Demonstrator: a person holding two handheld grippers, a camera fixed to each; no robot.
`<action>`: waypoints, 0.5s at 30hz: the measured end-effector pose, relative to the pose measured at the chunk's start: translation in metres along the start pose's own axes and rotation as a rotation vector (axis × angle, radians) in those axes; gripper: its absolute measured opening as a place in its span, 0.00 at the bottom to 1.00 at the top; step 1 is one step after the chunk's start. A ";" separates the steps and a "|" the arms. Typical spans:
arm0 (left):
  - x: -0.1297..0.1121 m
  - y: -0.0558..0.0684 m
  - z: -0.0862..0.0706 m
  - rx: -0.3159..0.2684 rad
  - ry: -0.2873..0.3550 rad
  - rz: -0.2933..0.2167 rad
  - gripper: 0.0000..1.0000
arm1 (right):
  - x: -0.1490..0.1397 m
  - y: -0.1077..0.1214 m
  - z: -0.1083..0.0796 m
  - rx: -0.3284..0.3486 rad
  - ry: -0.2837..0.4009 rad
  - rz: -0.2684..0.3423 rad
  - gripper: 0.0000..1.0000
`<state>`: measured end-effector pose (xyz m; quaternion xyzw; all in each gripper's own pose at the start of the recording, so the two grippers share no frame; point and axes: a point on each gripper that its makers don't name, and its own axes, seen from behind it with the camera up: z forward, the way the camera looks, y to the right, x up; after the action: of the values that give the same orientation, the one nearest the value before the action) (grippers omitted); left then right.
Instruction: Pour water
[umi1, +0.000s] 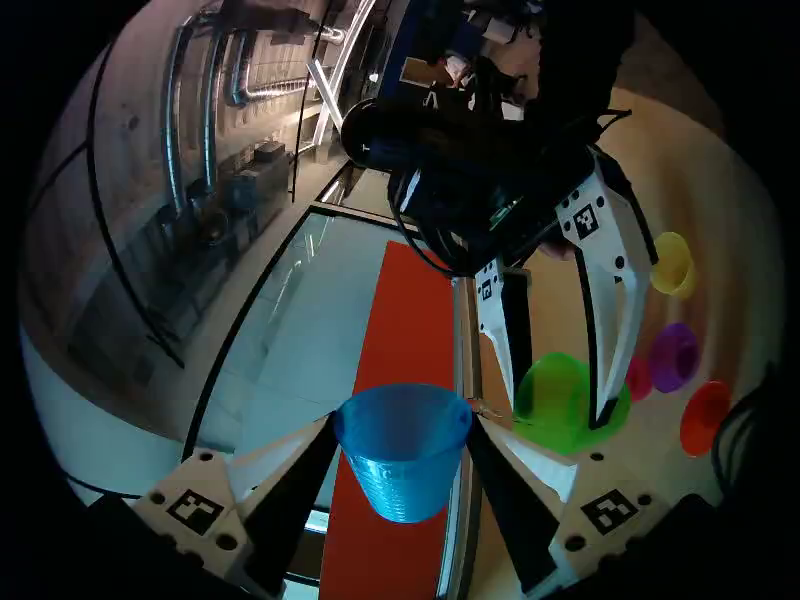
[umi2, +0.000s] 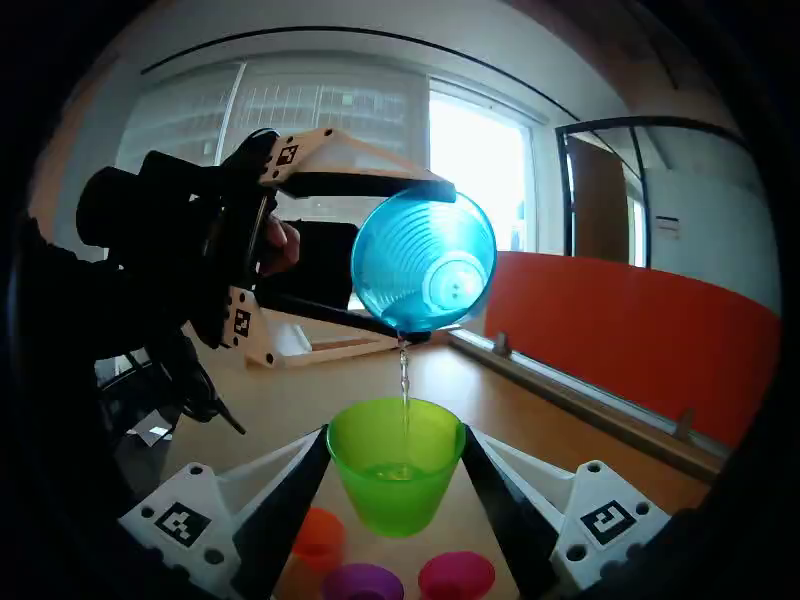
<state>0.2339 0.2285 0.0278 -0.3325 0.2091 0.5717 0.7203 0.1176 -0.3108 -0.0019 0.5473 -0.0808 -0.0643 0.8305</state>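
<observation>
Wooden table (umi2: 520, 400), with an orange partition (umi2: 650, 330) along its far edge. Left gripper (umi1: 400, 428) — both fingers press on the blue cup (umi1: 403, 460), which is raised and tipped mouth-down above the green cup (umi2: 395, 480). Right gripper (umi2: 395, 435) — fingers clamped on either side of the green cup, which is upright. Near the green cup stand a yellow cup (umi1: 672, 265), a purple cup (umi1: 673, 355), an orange cup (umi1: 705, 415) and a pink cup (umi1: 638, 378). A thin stream of water (umi2: 404, 385) falls from the blue cup's rim into the green cup, where a little water lies at the bottom.
</observation>
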 end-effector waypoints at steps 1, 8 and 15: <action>0.000 0.000 0.000 0.000 0.000 0.002 0.89 | 0.000 0.000 0.000 0.000 0.000 -0.001 0.94; 0.001 -0.001 -0.001 0.001 0.001 0.015 0.89 | -0.001 0.001 0.001 -0.003 -0.001 -0.002 0.94; 0.002 0.000 -0.001 0.002 0.001 0.028 0.89 | 0.000 0.001 0.001 -0.003 -0.001 -0.002 0.94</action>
<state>0.2343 0.2289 0.0258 -0.3294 0.2145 0.5812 0.7125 0.1171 -0.3113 -0.0009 0.5460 -0.0806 -0.0658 0.8313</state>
